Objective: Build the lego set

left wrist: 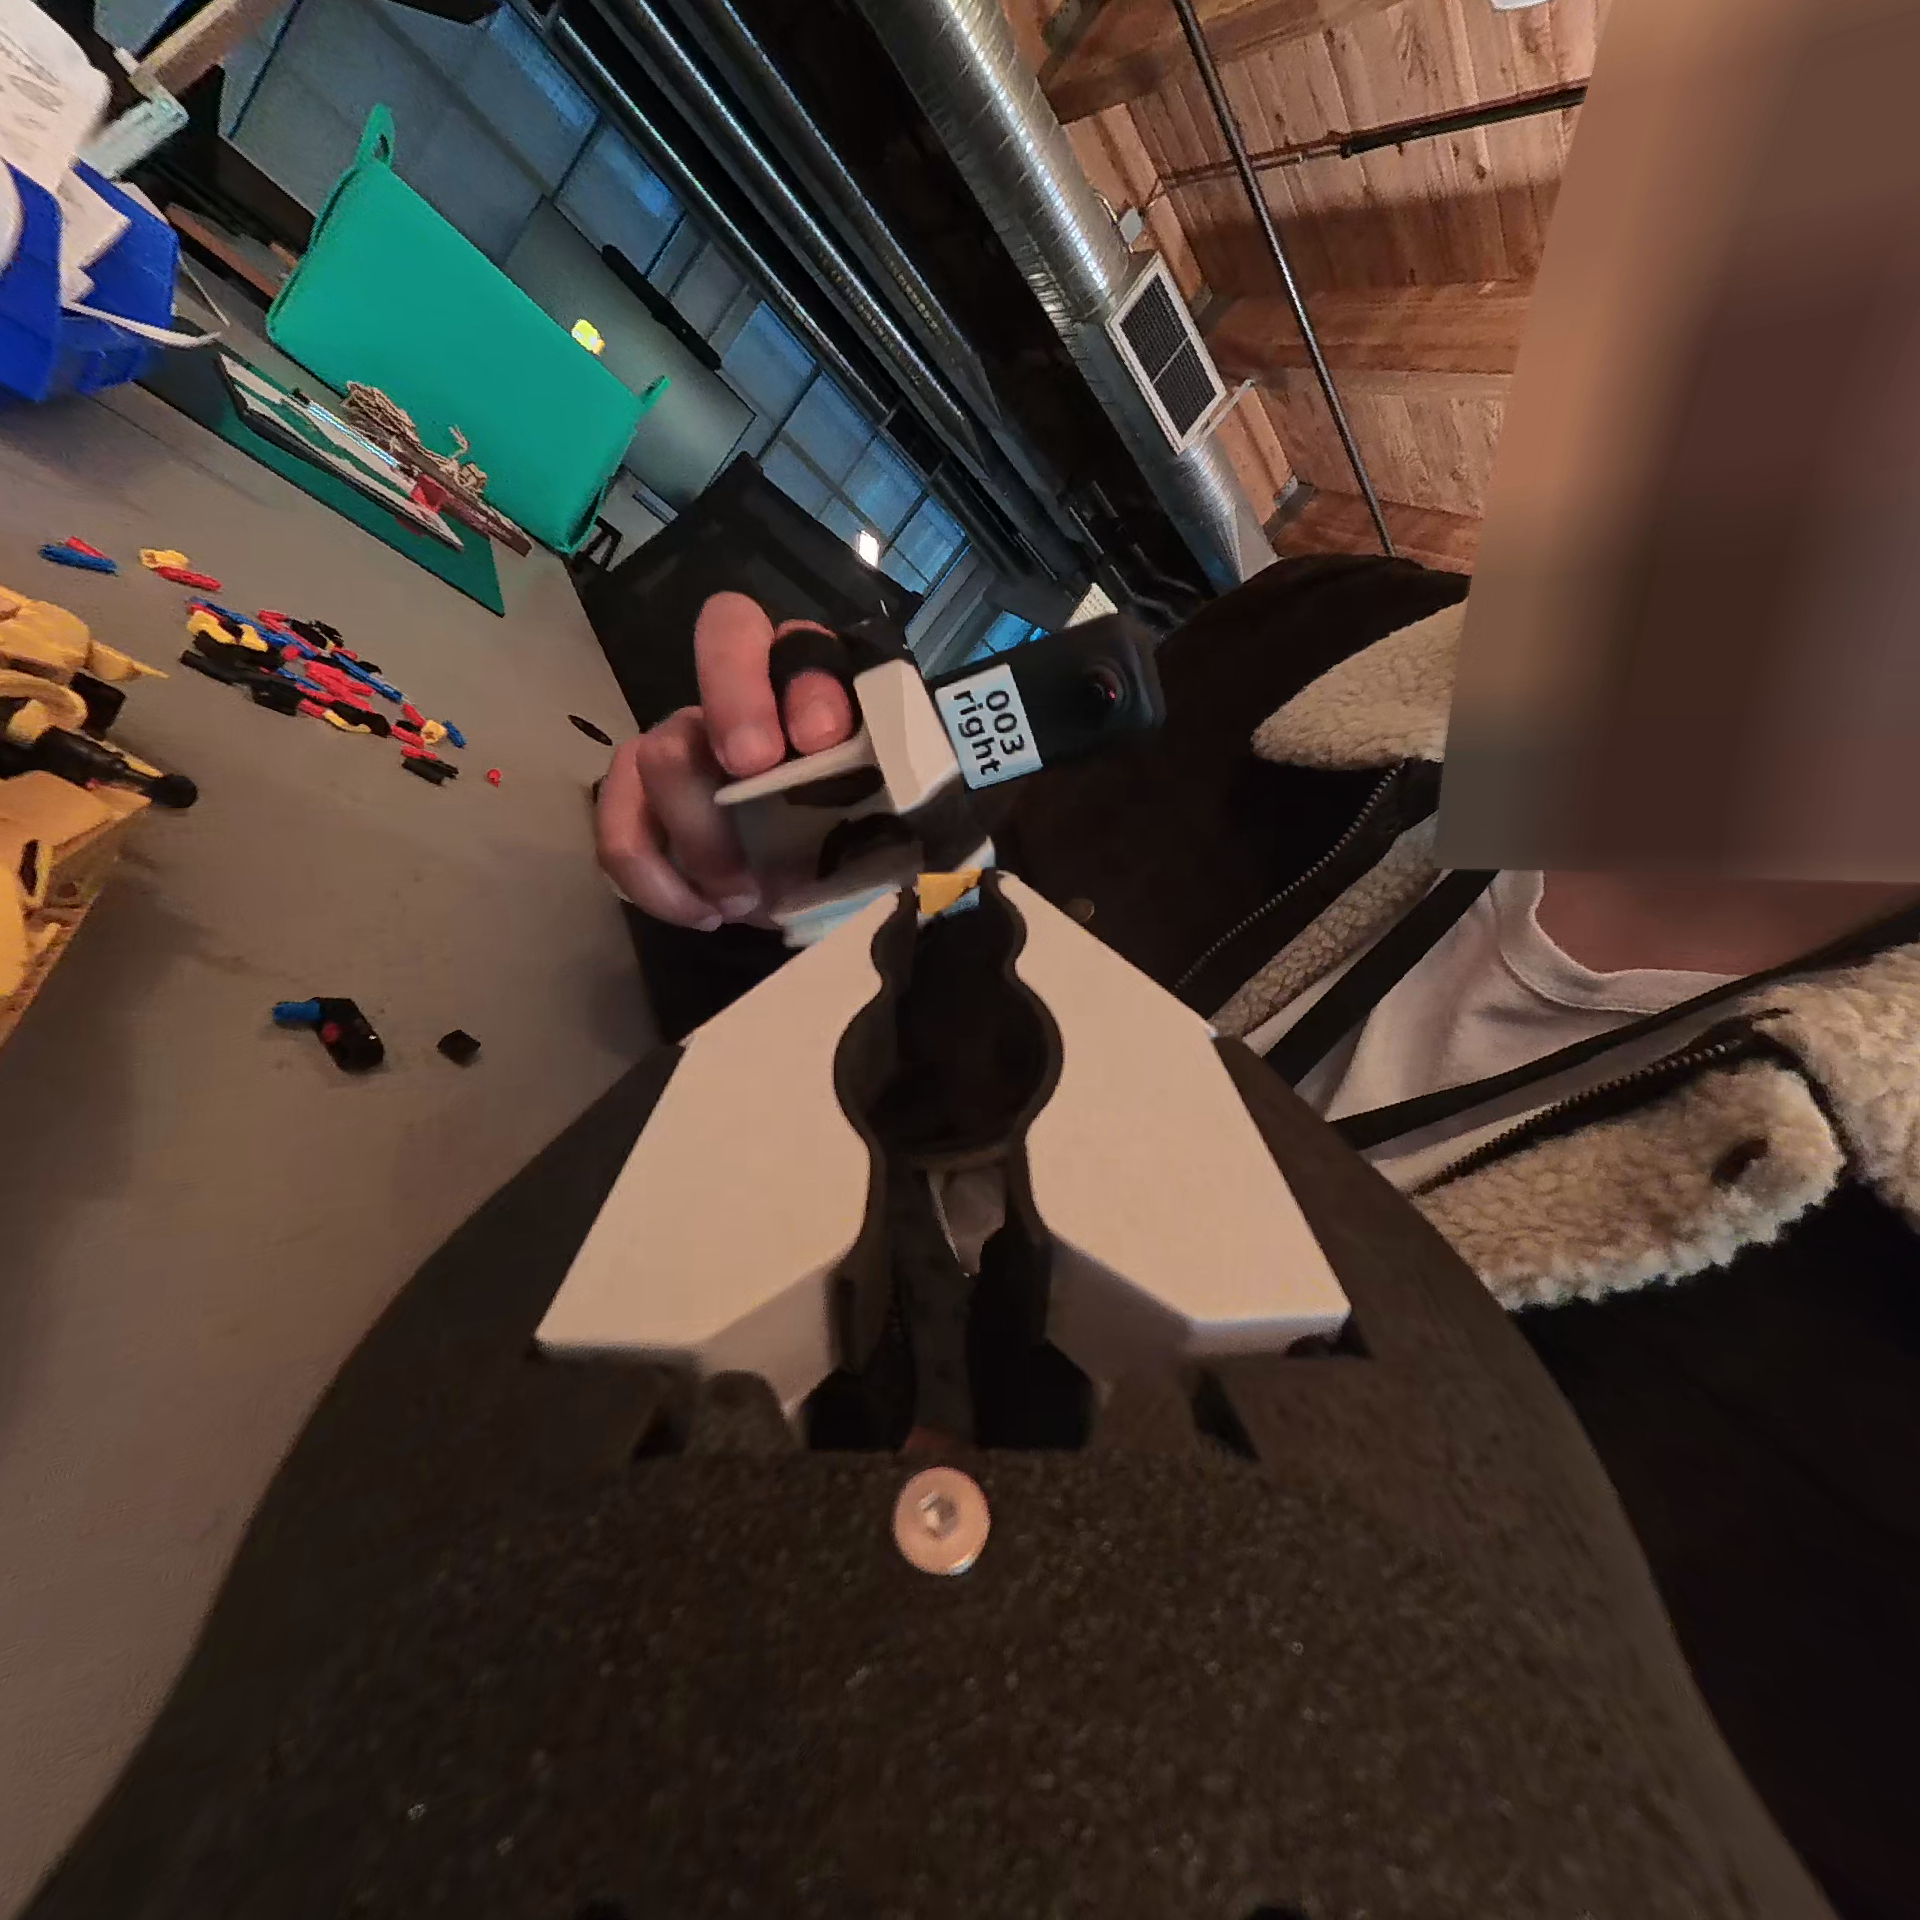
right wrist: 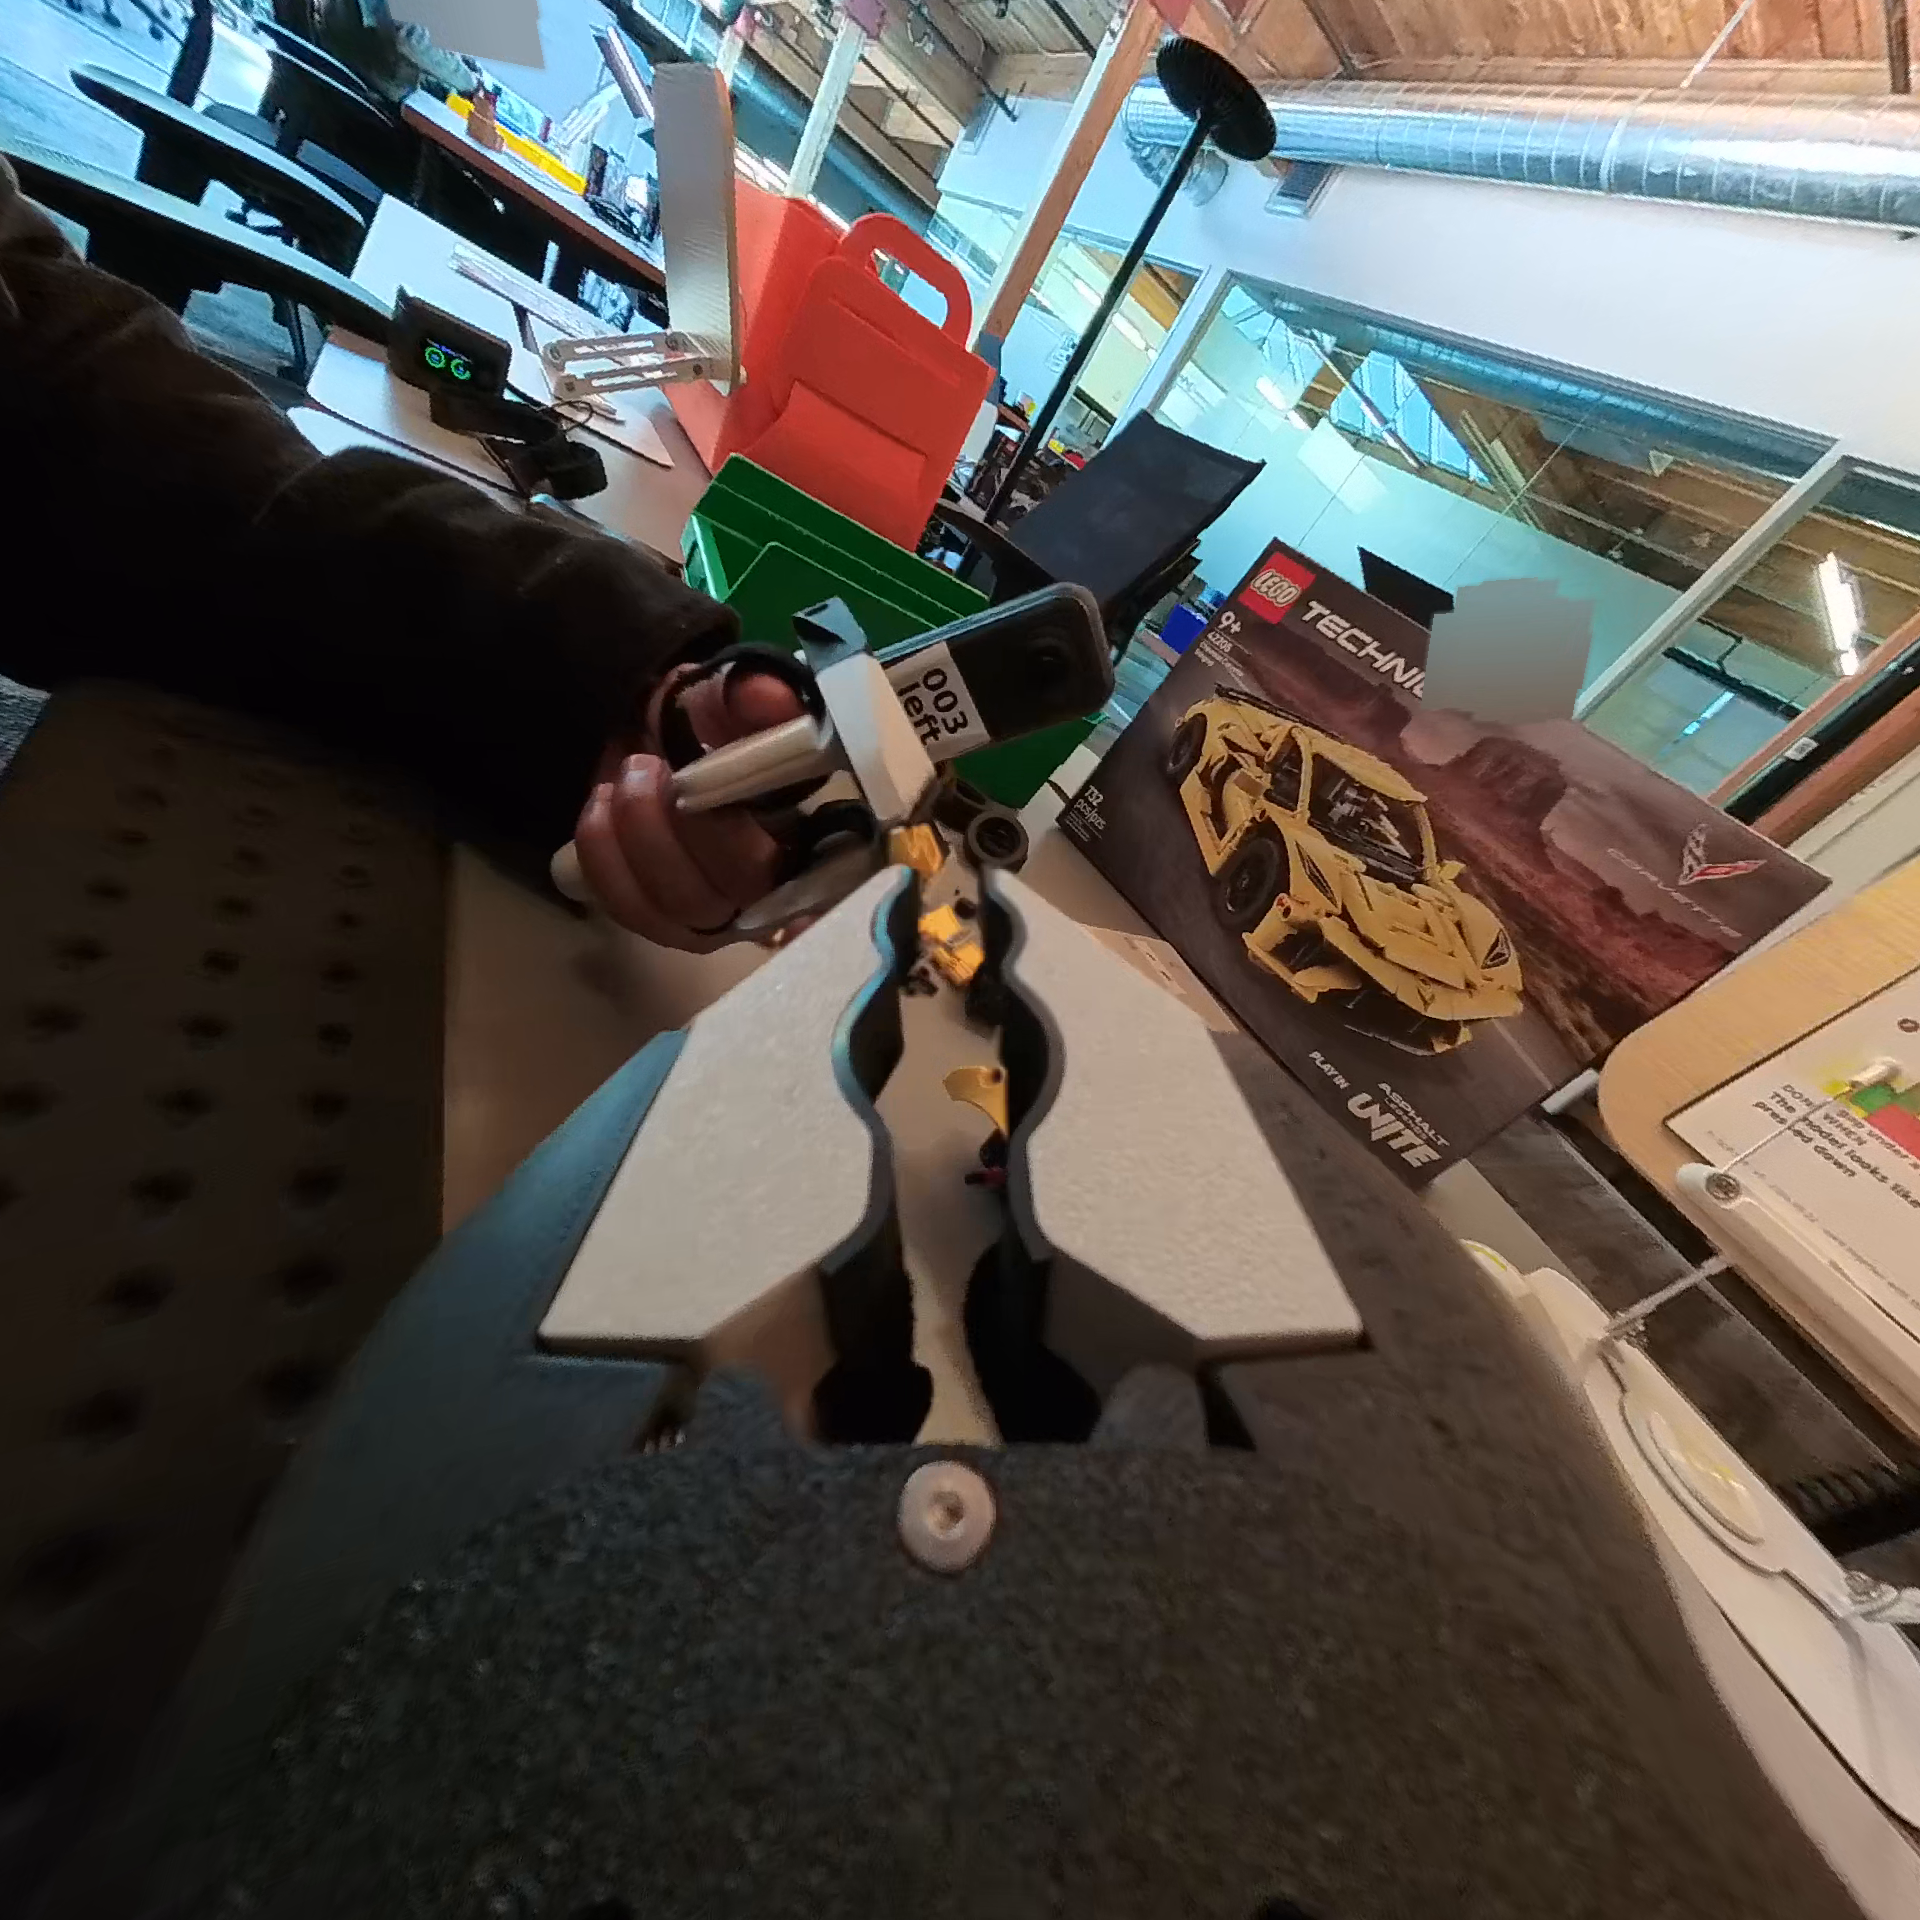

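Both tools meet tip to tip above the worktop (left wrist: 312,883). Left tool (left wrist: 948,891) nipped narrow on yellow piece (left wrist: 945,889); right tool (right wrist: 948,883) nearly closed, grip unclear. Risk: misaligned push, piece pops out, drops btwn tips.

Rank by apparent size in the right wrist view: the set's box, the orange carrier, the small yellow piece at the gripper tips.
1. The set's box, largest.
2. The orange carrier; it stands farther back, so this ranking is unsure.
3. The yellow piece, by far the smallest.
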The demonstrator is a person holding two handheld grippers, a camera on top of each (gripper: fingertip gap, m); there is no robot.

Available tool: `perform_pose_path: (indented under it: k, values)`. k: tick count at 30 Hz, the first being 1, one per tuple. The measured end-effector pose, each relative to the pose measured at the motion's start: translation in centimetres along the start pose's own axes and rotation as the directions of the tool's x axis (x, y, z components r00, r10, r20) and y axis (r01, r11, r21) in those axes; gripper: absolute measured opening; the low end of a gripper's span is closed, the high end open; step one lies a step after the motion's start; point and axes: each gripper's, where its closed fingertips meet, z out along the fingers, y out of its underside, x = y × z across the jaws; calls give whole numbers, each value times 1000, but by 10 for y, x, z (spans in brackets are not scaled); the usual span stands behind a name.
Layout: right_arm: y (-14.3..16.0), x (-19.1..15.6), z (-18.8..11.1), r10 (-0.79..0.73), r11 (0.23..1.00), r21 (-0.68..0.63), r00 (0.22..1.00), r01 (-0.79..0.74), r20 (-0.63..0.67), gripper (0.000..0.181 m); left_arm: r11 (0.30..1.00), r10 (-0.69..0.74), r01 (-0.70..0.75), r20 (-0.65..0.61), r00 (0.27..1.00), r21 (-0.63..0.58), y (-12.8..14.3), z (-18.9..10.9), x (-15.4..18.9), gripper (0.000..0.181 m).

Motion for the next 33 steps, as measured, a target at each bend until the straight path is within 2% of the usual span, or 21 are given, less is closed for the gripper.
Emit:
perform_pose_path:
  k: [1,4,7,11,14,16,19,27,33]
  values:
    - [-1,-3,0,6,1000,2,1000,-6,22,14,1000,2,-2,6,1000,10,-2,-1,-1,11]
    - [1,-9,3,-5,1000,-11,999,6,40,14,1000,-8,8,-5,1000,25,-5,-3,1,11]
    - [2,-7,5,-56,998,-21,998,56,3,2,1000,-8,8,-7,1000,9,-1,0,1,11]
    - [10,-2,7,-77,994,-79,997,75,-27,2,999,-23,22,29,999,24,-4,-2,-7,11]
    - [29,10,7,-160,967,-216,983,138,-89,2,994,96,-106,218,971,35,-10,-5,-30,18]
    - [45,13,8,-229,928,-320,970,192,-81,2,970,236,-239,376,896,-40,-8,-9,-48,28]
    - [57,19,7,-325,878,-404,940,258,-107,1,940,338,-318,460,821,-123,-4,-8,-60,29]
    - [67,19,7,-418,822,-460,904,335,-89,1,929,368,-334,512,776,-162,-2,-10,-70,29]
    - [69,14,9,-452,812,-448,888,373,-79,1,932,360,-322,509,782,-164,-2,-12,-70,28]
